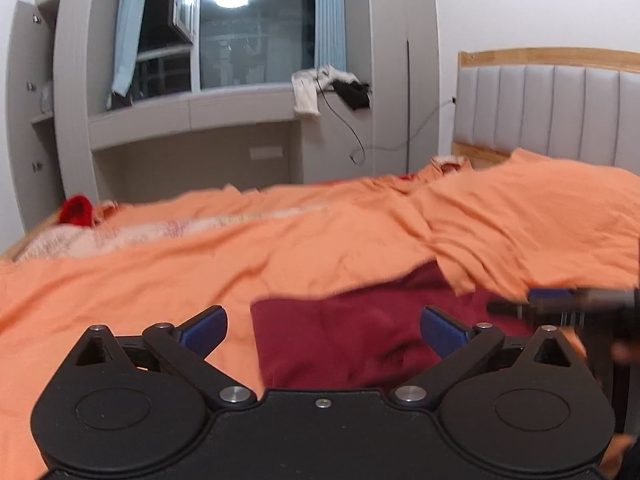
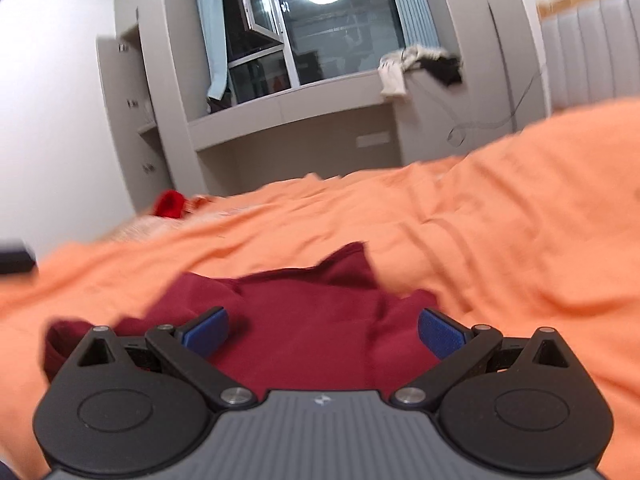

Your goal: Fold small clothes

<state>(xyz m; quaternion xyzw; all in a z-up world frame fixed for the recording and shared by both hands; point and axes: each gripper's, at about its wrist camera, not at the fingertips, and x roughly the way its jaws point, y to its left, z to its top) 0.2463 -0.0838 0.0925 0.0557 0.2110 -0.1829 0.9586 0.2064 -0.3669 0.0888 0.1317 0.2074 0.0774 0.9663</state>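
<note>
In the left wrist view, the left gripper stands with its jaws spread wide and nothing held; the dark red garment lies flat on the orange bedsheet just ahead, between and below the jaws. In the right wrist view, the right gripper is likewise spread wide and empty, the rumpled dark red garment lying under and ahead of its jaws.

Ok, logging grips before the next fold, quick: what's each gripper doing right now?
Left gripper: jaws open, empty, above the red garment.
Right gripper: jaws open, empty, above the same garment.
</note>
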